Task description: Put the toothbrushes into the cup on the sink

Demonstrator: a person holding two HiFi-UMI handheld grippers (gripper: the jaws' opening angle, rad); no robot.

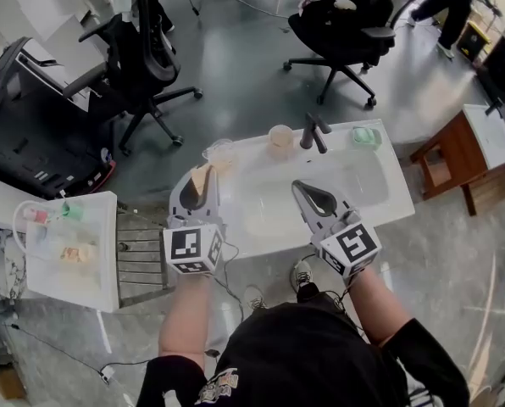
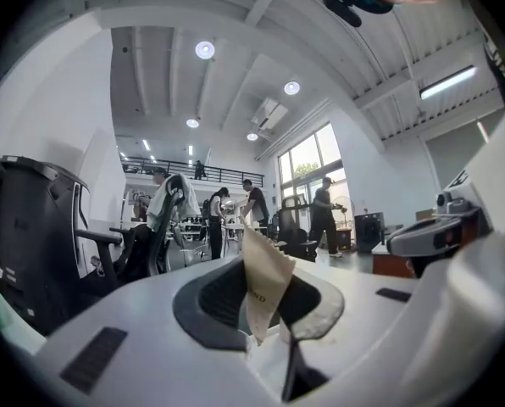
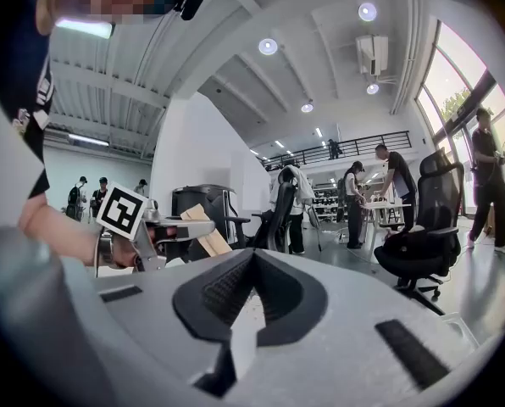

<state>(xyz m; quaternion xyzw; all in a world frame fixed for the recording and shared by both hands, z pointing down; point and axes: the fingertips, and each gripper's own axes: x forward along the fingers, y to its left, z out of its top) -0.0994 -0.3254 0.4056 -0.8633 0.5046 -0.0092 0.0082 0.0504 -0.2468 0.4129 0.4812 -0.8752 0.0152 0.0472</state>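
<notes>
Obs. Person stands at the near edge of the white sink, a gripper in each hand. Both point roughly level, out across the basin.

Left gripper: jaws clenched on a tan carton. In the left gripper view the carton stands upright between the pads with its top corner well clear of them. It is flat and narrow with some print on it. I take it to be a packed toothbrush, but no bristles or handle can be seen. It is held by its lower end, probably so the free end can go into a cup first.

Right gripper: jaws pressed together with nothing between them, confirmed in the right gripper view. It hangs over the basin to the right and looks like a spare hand for now.

Targets. A beige cup stands on the far rim, just left of the faucet. A clear tumbler stands at the far left corner, just beyond the carton. I cannot tell which one the task means; the tumbler is nearer the loaded hand. A green block lies on the far right of the rim.

Status (judgement). Carton is in hand above the left rim and not yet in any cup. No loose toothbrush is seen on the sink. Next step needs the carton tipped end-down over a cup mouth.

Risk. A light cup may tip if the carton catches its lip.
</notes>
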